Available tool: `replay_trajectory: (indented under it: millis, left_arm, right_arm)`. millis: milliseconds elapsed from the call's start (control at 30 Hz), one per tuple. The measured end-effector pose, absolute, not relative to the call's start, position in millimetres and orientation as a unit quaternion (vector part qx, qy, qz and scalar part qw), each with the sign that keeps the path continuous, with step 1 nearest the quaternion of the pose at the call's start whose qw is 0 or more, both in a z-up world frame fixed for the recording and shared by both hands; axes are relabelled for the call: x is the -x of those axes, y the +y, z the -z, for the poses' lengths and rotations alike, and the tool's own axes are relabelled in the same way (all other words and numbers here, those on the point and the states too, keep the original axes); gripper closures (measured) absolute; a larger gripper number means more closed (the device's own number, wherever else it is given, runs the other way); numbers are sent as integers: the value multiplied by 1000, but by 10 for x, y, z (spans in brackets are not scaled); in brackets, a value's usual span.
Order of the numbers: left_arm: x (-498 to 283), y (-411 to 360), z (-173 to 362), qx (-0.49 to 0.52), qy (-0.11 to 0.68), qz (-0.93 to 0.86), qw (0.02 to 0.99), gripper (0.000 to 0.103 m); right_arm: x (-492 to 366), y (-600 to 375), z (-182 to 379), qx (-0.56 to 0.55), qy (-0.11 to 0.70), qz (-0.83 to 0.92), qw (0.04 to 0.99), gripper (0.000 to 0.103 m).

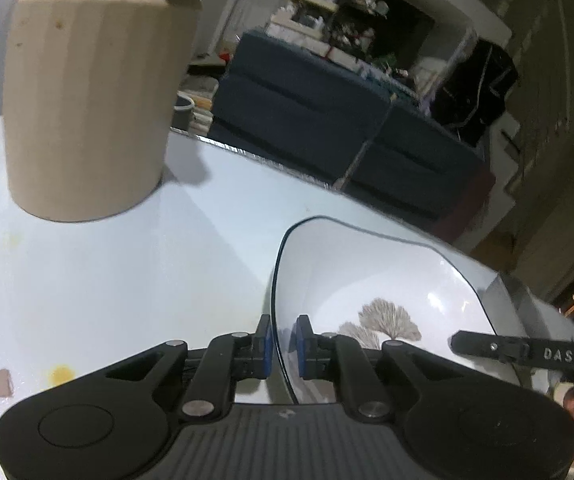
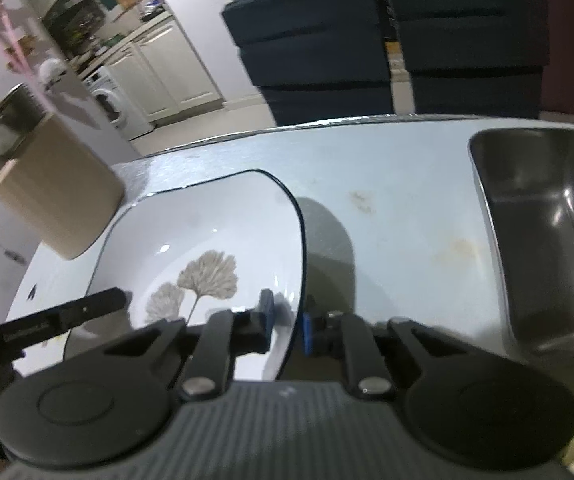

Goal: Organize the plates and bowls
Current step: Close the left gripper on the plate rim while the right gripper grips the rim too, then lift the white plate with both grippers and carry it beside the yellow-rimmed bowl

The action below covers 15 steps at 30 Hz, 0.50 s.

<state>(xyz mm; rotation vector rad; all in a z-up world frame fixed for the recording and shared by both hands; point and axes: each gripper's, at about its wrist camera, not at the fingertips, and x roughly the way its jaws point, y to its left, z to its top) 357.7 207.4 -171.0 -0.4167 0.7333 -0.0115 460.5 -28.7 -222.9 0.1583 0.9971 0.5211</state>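
Note:
A white square plate (image 1: 375,280) with a thin dark rim and a brown leaf print is held above the pale table (image 1: 127,272). My left gripper (image 1: 283,346) is shut on the plate's left rim, one blue pad on each face. My right gripper (image 2: 287,324) is shut on the plate's right rim (image 2: 207,232). Each gripper's black body shows at the edge of the other's view. The plate casts a shadow on the table in the right wrist view. A steel rectangular bowl (image 2: 543,240) stands on the table to the right of the plate.
A beige canister (image 1: 87,108) with a dark lid stands on the table to the left; it also shows in the right wrist view (image 2: 55,200). Dark blue stacked cushions (image 2: 315,48) lie past the table's far edge. Yellowish stains mark the table (image 2: 463,248).

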Motion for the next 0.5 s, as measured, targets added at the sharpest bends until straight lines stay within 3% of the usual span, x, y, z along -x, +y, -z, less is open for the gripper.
replay_trajectory:
  millis: [233, 500]
  left_arm:
    - [-3378, 2034, 1280, 199, 299, 15, 933, 92]
    - [-2807, 1589, 737, 196, 288, 37, 937, 93]
  right_arm:
    - [-4477, -305, 1949, -68, 435, -266, 857, 88]
    - [-3991, -712, 1435, -80, 407, -280, 866, 89]
